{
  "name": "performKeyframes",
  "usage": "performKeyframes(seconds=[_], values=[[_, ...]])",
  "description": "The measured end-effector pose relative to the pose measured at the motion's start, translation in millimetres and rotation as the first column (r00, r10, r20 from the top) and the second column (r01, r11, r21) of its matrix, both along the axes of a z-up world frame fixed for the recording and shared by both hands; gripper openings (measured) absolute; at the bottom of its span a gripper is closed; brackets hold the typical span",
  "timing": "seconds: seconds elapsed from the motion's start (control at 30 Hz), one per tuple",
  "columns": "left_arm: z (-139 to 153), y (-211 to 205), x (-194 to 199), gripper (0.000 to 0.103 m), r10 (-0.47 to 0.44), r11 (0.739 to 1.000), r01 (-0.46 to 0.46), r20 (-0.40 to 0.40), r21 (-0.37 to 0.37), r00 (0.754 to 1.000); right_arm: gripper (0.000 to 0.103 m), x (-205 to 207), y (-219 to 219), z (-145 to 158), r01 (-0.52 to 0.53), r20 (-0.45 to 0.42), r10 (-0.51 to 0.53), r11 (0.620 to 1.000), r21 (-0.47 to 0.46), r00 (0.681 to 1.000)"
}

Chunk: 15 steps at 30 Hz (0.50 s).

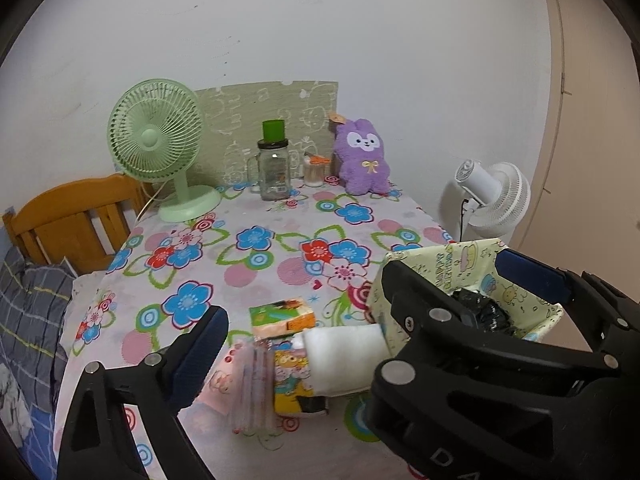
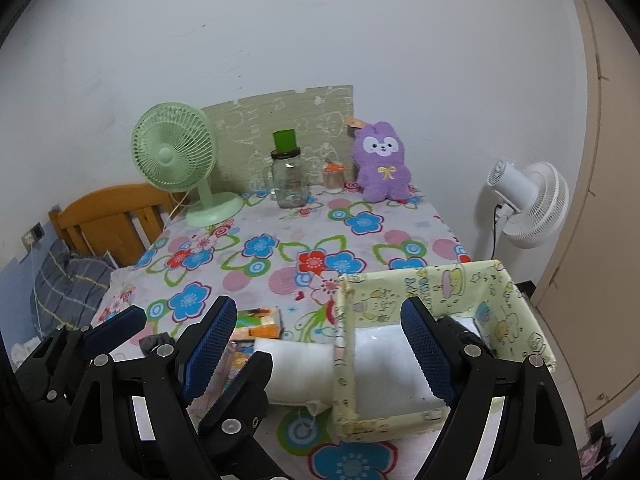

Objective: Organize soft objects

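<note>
Both wide and empty: left gripper [image 1: 360,304] lines up on the white foam roll [image 1: 340,354], right gripper [image 2: 320,344] straddles the box [image 2: 424,280] wall.

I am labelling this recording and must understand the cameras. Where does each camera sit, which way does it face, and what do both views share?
Left wrist: sits on the left gripper, looks forward and down across the flowered table; its own open blue-padded fingers show, around a white roll without touching it.
Right wrist: sits on the right gripper, same direction, slightly further right; its open fingers straddle the yellow box wall, with the left gripper low at the left.
Shared: green fan, jar, purple plush, white fan.
</note>
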<state>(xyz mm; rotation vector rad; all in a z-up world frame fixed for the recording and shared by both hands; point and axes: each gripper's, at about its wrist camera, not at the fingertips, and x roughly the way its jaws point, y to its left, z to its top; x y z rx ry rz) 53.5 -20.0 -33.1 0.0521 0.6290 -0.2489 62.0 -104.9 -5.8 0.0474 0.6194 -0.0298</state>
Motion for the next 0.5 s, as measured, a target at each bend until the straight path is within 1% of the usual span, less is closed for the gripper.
performKeyframes(seconds=[0.13, 0.27, 0.5], values=[[-5.5, 10.3, -0.2, 0.096, 0.019, 1.0, -0.019, -0.001, 0.007, 1.0, 0.087, 2.0, 10.8, -6.3, -0.015, -0.01, 0.015, 1.0, 0.009, 1.0], [-11.3, 18.1, -0.7, 0.091, 0.033, 0.999, -0.033, -0.004, 0.021, 0.999, 0.087, 4.5, 19.6, -14.6, -0.03, -0.022, 0.03, 0.999, 0.014, 0.999], [-24.5, 32.3, 3.1, 0.085, 0.047, 0.999, -0.047, -0.035, 0.02, 0.998, 0.087, 9.4, 33.3, -30.1, -0.051, -0.046, 0.052, 0.998, 0.027, 0.998]])
